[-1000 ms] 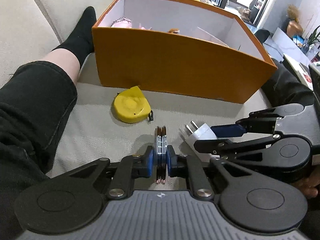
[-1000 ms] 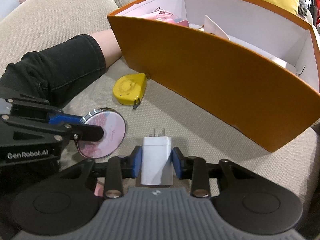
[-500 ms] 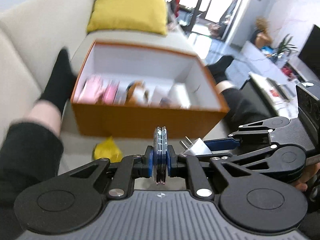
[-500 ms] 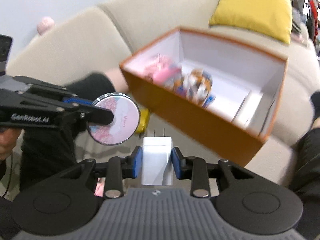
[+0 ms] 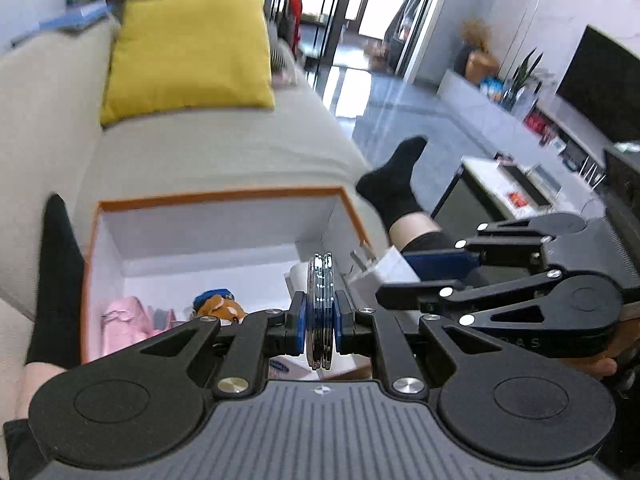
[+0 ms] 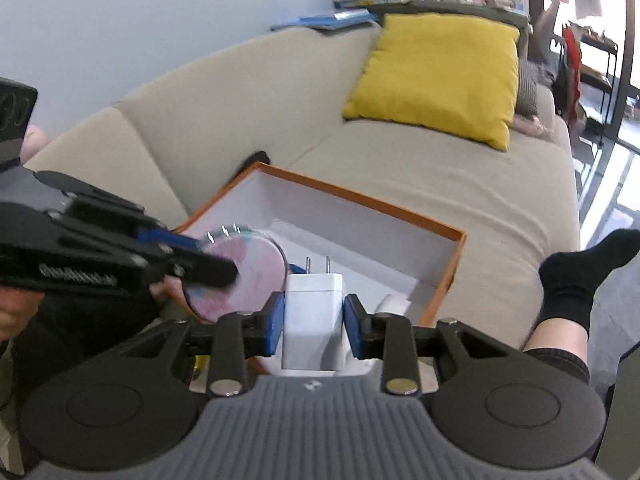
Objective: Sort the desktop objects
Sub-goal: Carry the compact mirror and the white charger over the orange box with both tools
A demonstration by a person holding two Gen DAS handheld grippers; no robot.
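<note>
My left gripper is shut on a round compact mirror, held edge-on above the orange box. Its pink face shows in the right wrist view. My right gripper is shut on a white plug adapter, prongs forward, above the box's near side. The adapter also shows in the left wrist view, right of the mirror. The box holds pink items and an orange and blue toy.
The box sits on a beige sofa with a yellow cushion behind it. A person's legs in black socks lie on both sides of the box. A low table stands to the right.
Both grippers have risen from the sofa seat with their objects and moved forward over the open box. The yellow tape measure has dropped out of view.
</note>
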